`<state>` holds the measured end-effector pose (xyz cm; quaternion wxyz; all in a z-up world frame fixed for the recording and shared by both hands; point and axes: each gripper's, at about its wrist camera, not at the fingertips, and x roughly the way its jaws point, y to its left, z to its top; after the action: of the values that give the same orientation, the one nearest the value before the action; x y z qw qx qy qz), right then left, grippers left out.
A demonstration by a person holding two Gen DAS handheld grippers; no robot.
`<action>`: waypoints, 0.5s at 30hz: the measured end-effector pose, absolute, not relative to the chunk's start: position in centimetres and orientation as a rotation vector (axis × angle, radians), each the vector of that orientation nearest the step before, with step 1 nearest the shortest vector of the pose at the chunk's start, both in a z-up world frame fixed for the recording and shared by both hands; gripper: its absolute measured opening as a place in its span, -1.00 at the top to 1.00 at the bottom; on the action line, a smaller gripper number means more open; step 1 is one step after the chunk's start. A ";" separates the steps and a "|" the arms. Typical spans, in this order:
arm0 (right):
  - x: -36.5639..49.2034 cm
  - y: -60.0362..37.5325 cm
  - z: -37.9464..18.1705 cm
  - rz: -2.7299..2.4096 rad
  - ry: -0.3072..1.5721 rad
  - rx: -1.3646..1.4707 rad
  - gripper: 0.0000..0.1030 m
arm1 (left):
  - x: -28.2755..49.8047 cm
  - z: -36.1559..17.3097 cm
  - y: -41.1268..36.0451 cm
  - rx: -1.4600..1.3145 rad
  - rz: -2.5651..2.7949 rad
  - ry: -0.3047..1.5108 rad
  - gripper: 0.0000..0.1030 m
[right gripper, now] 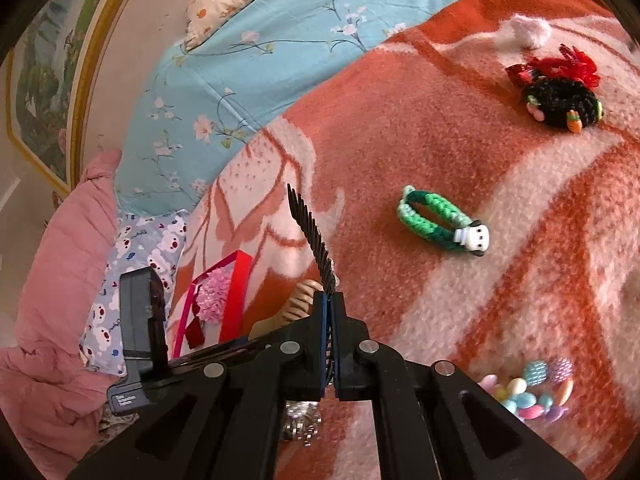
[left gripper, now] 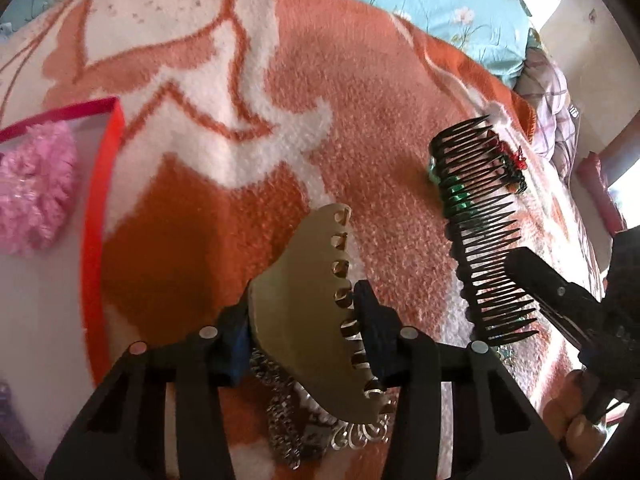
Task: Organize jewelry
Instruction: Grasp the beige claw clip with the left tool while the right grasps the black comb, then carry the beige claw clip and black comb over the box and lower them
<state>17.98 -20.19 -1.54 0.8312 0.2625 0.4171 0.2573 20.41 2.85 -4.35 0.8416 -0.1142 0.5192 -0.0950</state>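
My left gripper [left gripper: 304,316] is shut on a beige claw hair clip [left gripper: 316,300] and holds it above the orange blanket. My right gripper [right gripper: 331,336] is shut on a black hair comb [right gripper: 312,236], which also shows in the left wrist view [left gripper: 480,236]. A red-rimmed box [left gripper: 104,184] at the left holds a pink fluffy scrunchie [left gripper: 34,188]. A green braided bracelet with a white charm [right gripper: 440,220], a black and red hair tie [right gripper: 560,96] and a pastel bead bracelet [right gripper: 532,392] lie on the blanket. A silver chain piece [left gripper: 288,420] lies under the left gripper.
The orange and white blanket [left gripper: 360,128] covers a bed with a light blue floral sheet [right gripper: 224,80]. A pink quilt [right gripper: 56,280] and a patterned pillow [right gripper: 132,280] lie at the left in the right wrist view. A white pompom [right gripper: 528,32] sits far back.
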 end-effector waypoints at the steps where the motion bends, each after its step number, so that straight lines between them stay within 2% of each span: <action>1: 17.9 -20.0 -1.5 0.548 0.884 0.554 0.98 | 20.2 -4.0 3.1 -0.237 -0.200 1.086 0.14; 15: 17.7 -16.5 -0.4 0.620 0.887 0.557 0.98 | 16.9 0.2 8.5 -0.228 -0.134 0.969 0.14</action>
<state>17.68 -16.50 -0.41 0.8205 0.2616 0.4167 0.2911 16.86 8.53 0.24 0.8764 -0.1094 0.4645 -0.0642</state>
